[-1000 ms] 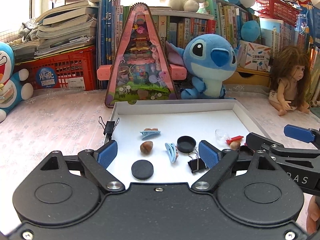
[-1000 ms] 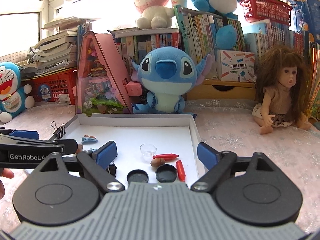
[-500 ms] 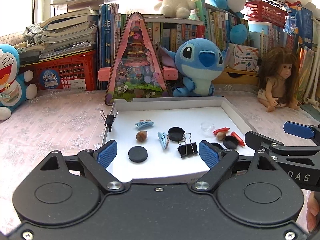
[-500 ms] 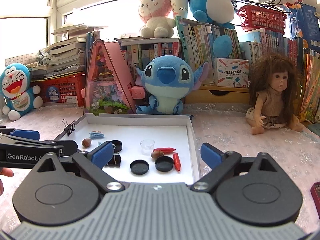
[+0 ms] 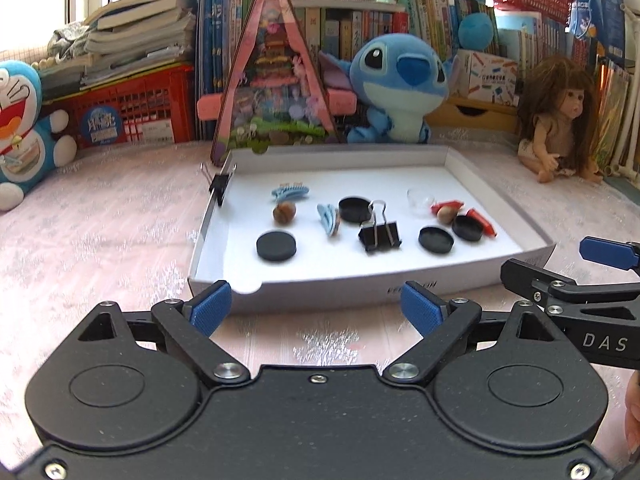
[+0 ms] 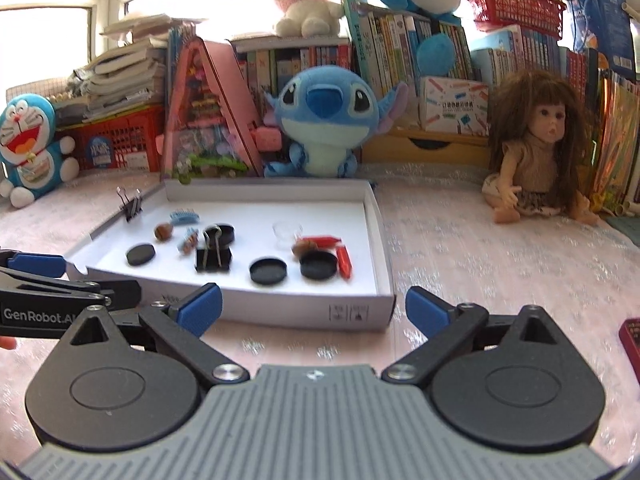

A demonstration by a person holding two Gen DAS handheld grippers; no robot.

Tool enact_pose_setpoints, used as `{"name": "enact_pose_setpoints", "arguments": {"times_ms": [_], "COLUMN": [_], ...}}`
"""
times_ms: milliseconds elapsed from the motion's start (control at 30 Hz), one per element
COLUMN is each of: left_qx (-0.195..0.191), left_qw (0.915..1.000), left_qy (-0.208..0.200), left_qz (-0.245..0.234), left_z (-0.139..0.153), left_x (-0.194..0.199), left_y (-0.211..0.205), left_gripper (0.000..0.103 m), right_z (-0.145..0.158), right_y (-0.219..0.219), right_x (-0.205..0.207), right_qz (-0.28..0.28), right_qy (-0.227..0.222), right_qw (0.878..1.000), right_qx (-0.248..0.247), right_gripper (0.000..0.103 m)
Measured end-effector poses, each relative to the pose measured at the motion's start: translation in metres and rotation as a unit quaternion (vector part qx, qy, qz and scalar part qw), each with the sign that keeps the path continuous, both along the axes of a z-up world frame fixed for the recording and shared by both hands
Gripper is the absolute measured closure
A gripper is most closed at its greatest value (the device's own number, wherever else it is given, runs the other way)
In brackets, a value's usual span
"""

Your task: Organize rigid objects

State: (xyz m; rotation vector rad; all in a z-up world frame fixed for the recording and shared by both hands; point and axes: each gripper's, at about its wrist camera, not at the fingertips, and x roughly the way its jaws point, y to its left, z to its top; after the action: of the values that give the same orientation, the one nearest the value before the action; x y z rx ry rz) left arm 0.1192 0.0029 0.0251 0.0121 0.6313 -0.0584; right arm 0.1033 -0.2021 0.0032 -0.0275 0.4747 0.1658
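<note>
Tray (image 5: pixel 496 200) sat on the surface (image 5: pixel 100 232), w/ a plush (image 5: pixel 396 80) and a triangular toy box (image 5: pixel 276 80) just behind its far wall. Doll (image 5: pixel 560 116) sat off to the right, well apart from tray. Inside, L to R: disc (image 5: pixel 277 245), nut (image 5: pixel 284 213) behind it w/ a hair clip (image 5: pixel 290 192) behind that, 2nd hair clip (image 5: pixel 329 219), binder clip (image 5: pixel 380 234) w/ a cap (image 5: pixel 355 209) just behind, then 2 caps (image 5: pixel 436 240) near right side. Another binder clip (image 5: pixel 220 184) sat on left wall.

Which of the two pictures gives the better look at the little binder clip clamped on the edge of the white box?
The left wrist view. There the binder clip is seen nearer, its black body astride the white box's left wall with both wire handles sticking up. In the right wrist view the same clip is smaller, farther off near the left edge, and slightly blurred.
</note>
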Motion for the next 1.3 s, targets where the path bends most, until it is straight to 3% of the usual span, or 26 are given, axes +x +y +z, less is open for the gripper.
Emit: {"name": "enact_pose_setpoints", "arguments": {"times_ms": [433, 700, 867, 1300], "left_qx": [0.004, 0.002, 0.006, 0.007], "left_qw": [0.9996, 0.9994, 0.9993, 0.9993], "left_qy": [0.025, 0.028, 0.033, 0.033], "left_qz": [0.016, 0.019, 0.016, 0.016], "left_z": [-0.029, -0.033, -0.035, -0.035], "left_x": [0.006, 0.008, 0.011, 0.011], "left_y": [0.006, 0.007, 0.005, 0.005], "left_gripper": [0.012, 0.005, 0.001, 0.0], "right_z": [-0.018, -0.027, -0.029, -0.029], "right_y": [0.007, 0.008, 0.005, 0.004], "right_x": [0.009, 0.02, 0.02, 0.02], "right_qz": [-0.006, -0.012, -0.013, -0.012], "right_qy": [0.038, 0.087, 0.093, 0.095], "right_qw": [0.999, 0.996, 0.995, 0.995], "right_qx": [-0.031, -0.029, -0.017, -0.013], "right_gripper": [0.0, 0.0, 0.0, 0.0]}}
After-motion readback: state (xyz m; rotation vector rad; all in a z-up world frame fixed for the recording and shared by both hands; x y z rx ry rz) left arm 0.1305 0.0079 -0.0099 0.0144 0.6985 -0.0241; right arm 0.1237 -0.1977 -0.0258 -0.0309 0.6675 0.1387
